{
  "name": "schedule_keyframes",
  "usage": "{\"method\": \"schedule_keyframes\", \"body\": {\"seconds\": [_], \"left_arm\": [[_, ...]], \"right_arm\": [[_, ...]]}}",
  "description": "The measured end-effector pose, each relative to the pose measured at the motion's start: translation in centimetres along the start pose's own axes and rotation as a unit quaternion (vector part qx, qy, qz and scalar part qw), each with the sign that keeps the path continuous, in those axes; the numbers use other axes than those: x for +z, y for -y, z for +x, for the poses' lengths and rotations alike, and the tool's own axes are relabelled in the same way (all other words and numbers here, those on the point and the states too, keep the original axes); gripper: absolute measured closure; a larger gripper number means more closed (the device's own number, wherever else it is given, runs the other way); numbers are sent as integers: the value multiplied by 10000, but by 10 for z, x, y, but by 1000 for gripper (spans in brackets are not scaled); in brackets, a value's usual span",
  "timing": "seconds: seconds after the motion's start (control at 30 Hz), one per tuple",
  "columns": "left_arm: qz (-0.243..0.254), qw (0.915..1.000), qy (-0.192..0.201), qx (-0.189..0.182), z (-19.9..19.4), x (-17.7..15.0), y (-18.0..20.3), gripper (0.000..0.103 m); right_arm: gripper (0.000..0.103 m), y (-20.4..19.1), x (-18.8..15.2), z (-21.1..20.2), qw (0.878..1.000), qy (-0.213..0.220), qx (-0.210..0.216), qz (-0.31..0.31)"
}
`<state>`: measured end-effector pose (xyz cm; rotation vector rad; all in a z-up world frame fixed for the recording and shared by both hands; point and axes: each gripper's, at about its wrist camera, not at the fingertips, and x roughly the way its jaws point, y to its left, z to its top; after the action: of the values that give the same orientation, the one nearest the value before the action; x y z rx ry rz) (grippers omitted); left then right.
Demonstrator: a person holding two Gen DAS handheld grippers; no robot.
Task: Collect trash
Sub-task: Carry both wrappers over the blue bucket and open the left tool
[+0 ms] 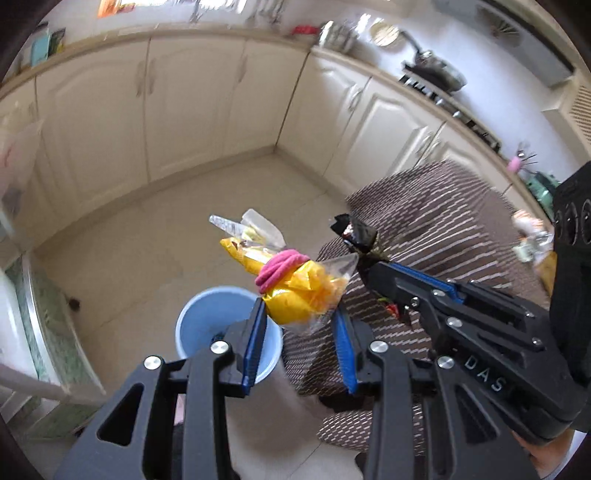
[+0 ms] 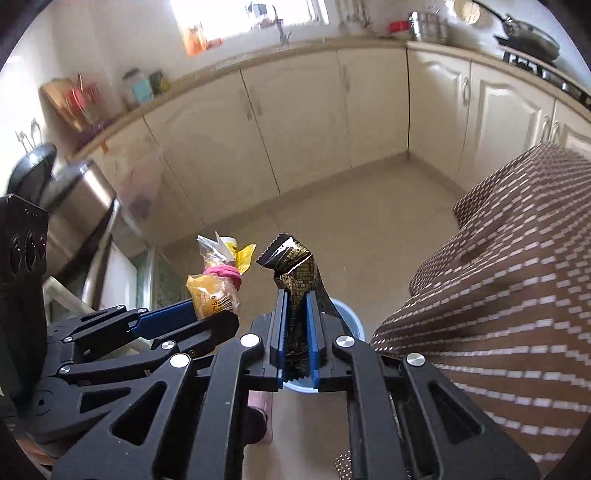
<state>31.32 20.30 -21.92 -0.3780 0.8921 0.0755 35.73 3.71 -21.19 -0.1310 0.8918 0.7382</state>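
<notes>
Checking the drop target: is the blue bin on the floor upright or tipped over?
Upright. In the left wrist view the blue bin shows its round open mouth facing up from the floor, below the yellow packet held in the left gripper.

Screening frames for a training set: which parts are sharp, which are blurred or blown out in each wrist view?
Left wrist view: the yellow snack bag and left gripper are sharp; the countertop clutter smears with motion blur and the fisheye bends the cabinets. Right wrist view: the black-and-gold wrapper in the right gripper is crisp; the window is blown out; the steel bin at left is blurred.
</notes>
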Motion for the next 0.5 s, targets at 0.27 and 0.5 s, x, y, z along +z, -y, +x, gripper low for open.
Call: {"method": "schedule_keyframes", "body": {"seconds": [0.27, 0.5], "left_arm": [[-301, 9982, -494, 126, 59, 0, -44, 69], [-249, 9983, -483, 190, 91, 12, -50, 66]], "right_arm": [[94, 2, -4, 56, 9994, -216, -261, -26], [94, 16, -5, 79, 9988, -208, -422, 140]]}}
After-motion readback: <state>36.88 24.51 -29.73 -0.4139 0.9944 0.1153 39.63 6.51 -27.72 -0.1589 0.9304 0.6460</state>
